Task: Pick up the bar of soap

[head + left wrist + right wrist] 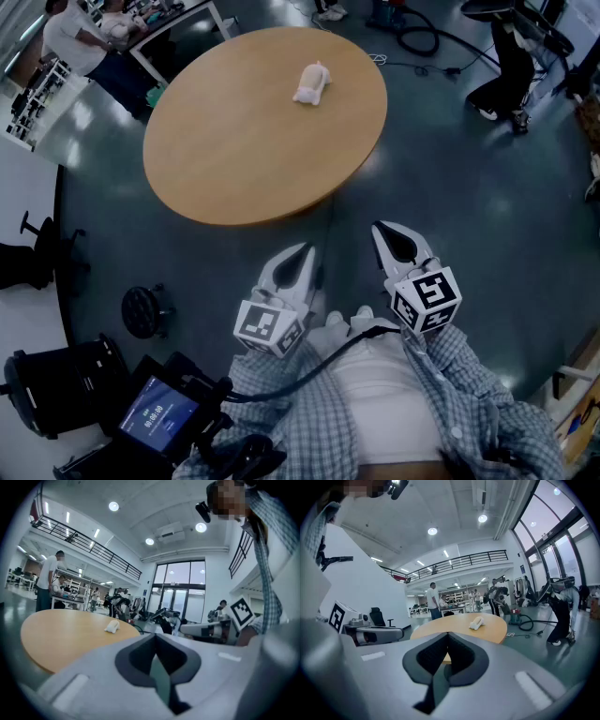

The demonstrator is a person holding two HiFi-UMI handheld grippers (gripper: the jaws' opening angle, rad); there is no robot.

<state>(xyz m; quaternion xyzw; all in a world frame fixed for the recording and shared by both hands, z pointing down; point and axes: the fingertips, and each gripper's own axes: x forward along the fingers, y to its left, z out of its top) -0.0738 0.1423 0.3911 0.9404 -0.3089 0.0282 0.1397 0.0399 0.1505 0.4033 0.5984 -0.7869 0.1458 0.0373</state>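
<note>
The pale bar of soap (pixel 311 84) lies far ahead on the round wooden tabletop (pixel 234 159), long axis pointing roughly away. The left claw (pixel 300 251) and right claw (pixel 386 230), both closed and empty, look equally distant.

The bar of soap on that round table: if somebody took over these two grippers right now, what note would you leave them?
Left gripper: shut, empty, held low in front of the person, short of the table.
Right gripper: shut, empty, alongside the left one.
Bar of soap: lies on the far part of the round table, with nothing touching it.
Done: nothing yet.
Left: move up to the table, open one gripper, close it on the soap and lift.
</note>
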